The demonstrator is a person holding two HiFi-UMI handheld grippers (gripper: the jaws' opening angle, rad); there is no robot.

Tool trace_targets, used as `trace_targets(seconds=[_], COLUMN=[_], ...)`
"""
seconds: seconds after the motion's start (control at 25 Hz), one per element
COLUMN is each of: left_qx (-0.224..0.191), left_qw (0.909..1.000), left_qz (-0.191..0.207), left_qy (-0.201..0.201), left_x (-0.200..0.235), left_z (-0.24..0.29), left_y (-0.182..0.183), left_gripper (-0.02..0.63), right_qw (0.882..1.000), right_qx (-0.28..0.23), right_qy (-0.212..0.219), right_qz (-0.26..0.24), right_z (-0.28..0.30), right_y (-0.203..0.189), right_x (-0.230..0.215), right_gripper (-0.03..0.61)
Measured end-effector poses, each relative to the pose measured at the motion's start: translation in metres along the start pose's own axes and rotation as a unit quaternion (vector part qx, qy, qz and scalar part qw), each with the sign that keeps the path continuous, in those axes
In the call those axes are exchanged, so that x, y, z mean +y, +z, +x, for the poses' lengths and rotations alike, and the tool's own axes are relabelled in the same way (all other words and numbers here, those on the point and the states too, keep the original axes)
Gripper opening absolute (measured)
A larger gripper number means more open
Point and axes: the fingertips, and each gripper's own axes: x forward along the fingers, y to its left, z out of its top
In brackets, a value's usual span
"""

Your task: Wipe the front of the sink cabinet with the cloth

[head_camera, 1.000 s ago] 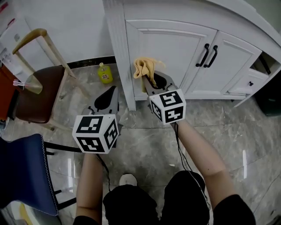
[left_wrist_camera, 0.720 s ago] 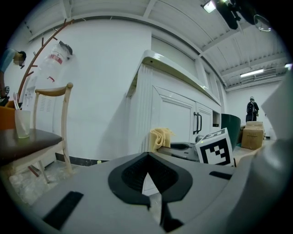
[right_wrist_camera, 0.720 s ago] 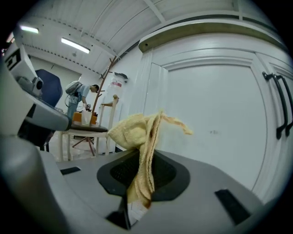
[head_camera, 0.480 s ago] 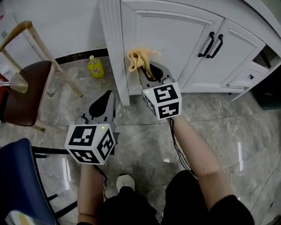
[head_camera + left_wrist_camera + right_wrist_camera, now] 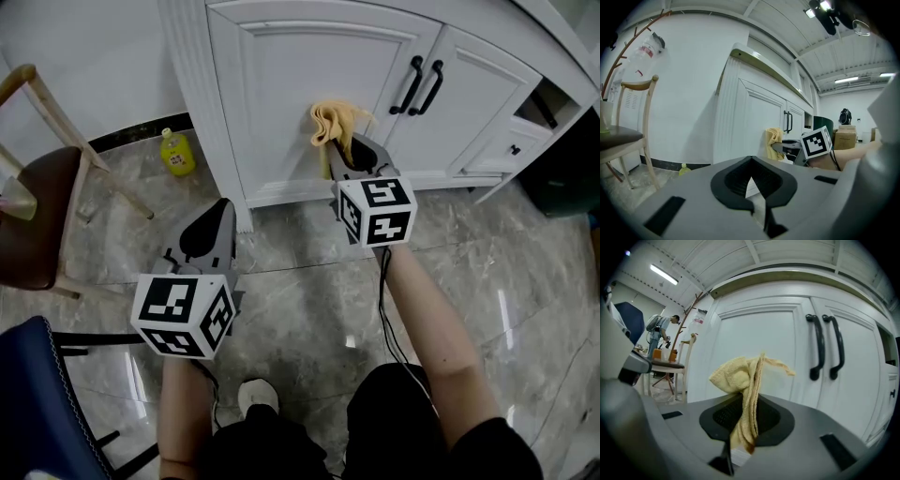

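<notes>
- The cloth point(image 5: 743, 380), a yellow towelling rag, is pinched in the right tool point(image 5: 345, 155). The jaws are closed on its lower folds, and the bunched top stands free above the tips.
- The free bunch is presented to the sink cabinet point(image 5: 281, 84), low on the left door panel and left of the two black handles point(image 5: 420, 84). It is probably held this way so that soft fabric, not the hard tips, meets the paint.
- The cloth lies against the door or just off it; actual contact cannot be confirmed from these views.
- The left tool point(image 5: 219, 210) is held low over the floor point(image 5: 309, 281), well apart from the cabinet. Its jaws are drawn together with nothing between them. It is judged to be parked out of the wiping path, since only one tool is needed for the cloth.
- The wipe is judged to be under way on the lower door; the upper panel and the right door are yet to be reached from this position.
- No surface bears the task's things; the cabinet stands on glossy grey marbled tile in which ceiling lights are reflected.
- A small yellow bottle point(image 5: 174, 155) is seen on the floor by the cabinet's left corner post, beside a white wall.
- A wooden chair point(image 5: 37, 197) with a brown seat and a blue chair point(image 5: 42, 394) are seen at the left.
</notes>
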Motion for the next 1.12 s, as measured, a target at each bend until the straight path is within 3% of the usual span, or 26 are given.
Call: trace_targets(seconds=[0.24,0.52,0.64,0.8,0.96,1.12], left_qx=[0.003,0.006,0.007,0.017,0.017,0.020], left_qw=[0.9999,0.9998,0.9999,0.9997,0.9991,0.9992], left_qz=[0.000,-0.008,-0.013,-0.015,-0.039,-0.028], left_qy=[-0.011,-0.016,-0.008,0.008,0.010,0.021], left_x=[-0.015,-0.021,-0.016,-0.002,0.008,0.020], left_z=[0.006,0.009,0.010,0.011,0.009,0.008], left_y=[-0.004,-0.010,-0.014,-0.024,-0.032,-0.036], left_gripper=[0.015,0.015,0.015,0.015,0.015,0.015], right_qw=[0.998,0.994,0.994,0.997,1.000,0.996], right_qx=[0.015,0.030,0.031,0.011,-0.005,-0.019], right_qy=[-0.063,-0.103,-0.105,-0.072,0.004,0.083], right_qz=[0.017,0.017,0.027,0.033,0.015,0.001], right_z=[-0.022,-0.043,-0.044,-0.036,-0.015,0.008], right_y=[-0.017,-0.034,-0.040,-0.035,-0.030,-0.029], right_x=[-0.060,-0.105,-0.105,-0.067,0.008,0.087], right_gripper=[0.080,0.080,0.080,0.080,0.080,0.080])
